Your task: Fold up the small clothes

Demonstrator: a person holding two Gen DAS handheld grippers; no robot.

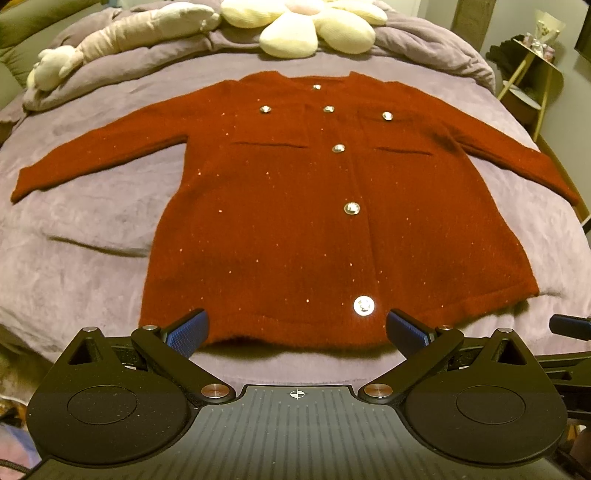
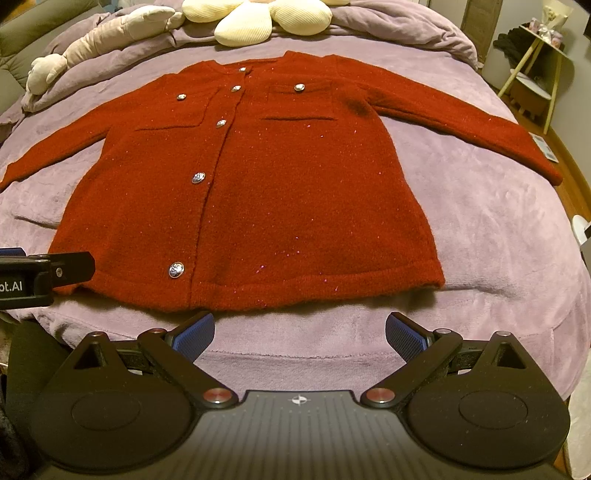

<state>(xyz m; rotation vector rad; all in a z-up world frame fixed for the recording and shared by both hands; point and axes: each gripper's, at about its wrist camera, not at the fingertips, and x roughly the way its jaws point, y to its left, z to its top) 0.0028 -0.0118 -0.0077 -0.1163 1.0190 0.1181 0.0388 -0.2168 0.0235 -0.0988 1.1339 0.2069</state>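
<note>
A dark red knitted cardigan (image 1: 295, 206) with silver buttons lies flat and face up on a purple blanket (image 1: 92, 221), both sleeves spread out sideways. It also shows in the right wrist view (image 2: 277, 192). My left gripper (image 1: 297, 328) is open and empty, its blue pads over the near hem around the lowest button (image 1: 364, 306). My right gripper (image 2: 300, 332) is open and empty, just short of the hem on the right half. The left gripper's side shows at the left edge of the right wrist view (image 2: 44, 273).
A cream flower-shaped cushion (image 1: 306, 26) and a long plush toy (image 1: 122, 40) lie at the far end of the bed. A small side table (image 1: 532, 74) stands at the right, beyond the bed's edge.
</note>
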